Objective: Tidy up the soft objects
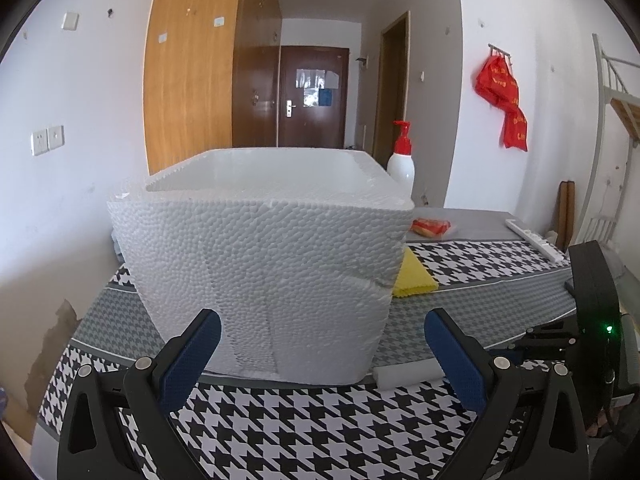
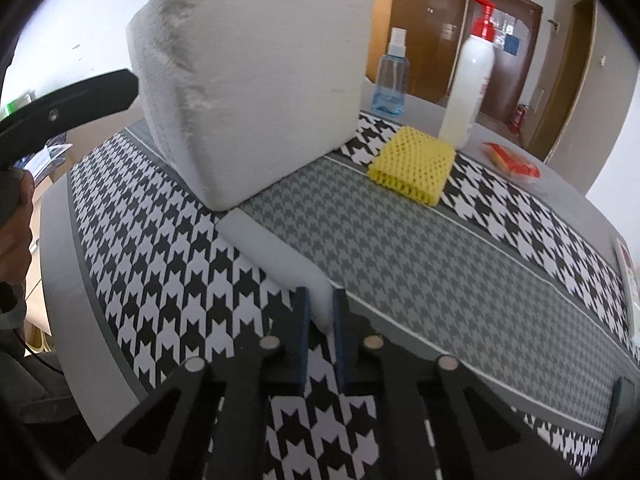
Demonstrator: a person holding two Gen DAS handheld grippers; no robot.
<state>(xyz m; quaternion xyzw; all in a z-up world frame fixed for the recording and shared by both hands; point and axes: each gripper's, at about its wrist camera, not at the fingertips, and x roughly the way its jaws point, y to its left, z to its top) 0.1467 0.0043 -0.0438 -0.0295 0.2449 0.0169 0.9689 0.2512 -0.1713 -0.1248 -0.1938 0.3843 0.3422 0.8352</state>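
Note:
A white styrofoam box stands open-topped on the houndstooth tablecloth; it also shows in the right wrist view. My left gripper is open and empty just in front of the box. A long white foam strip lies beside the box's base; its end shows in the left wrist view. My right gripper is shut on the near end of the strip. A yellow foam net lies behind, to the right of the box, also in the left wrist view.
A white pump bottle with red top and a blue spray bottle stand behind the net. A red packet lies at the far right. A white remote lies near the table's right edge.

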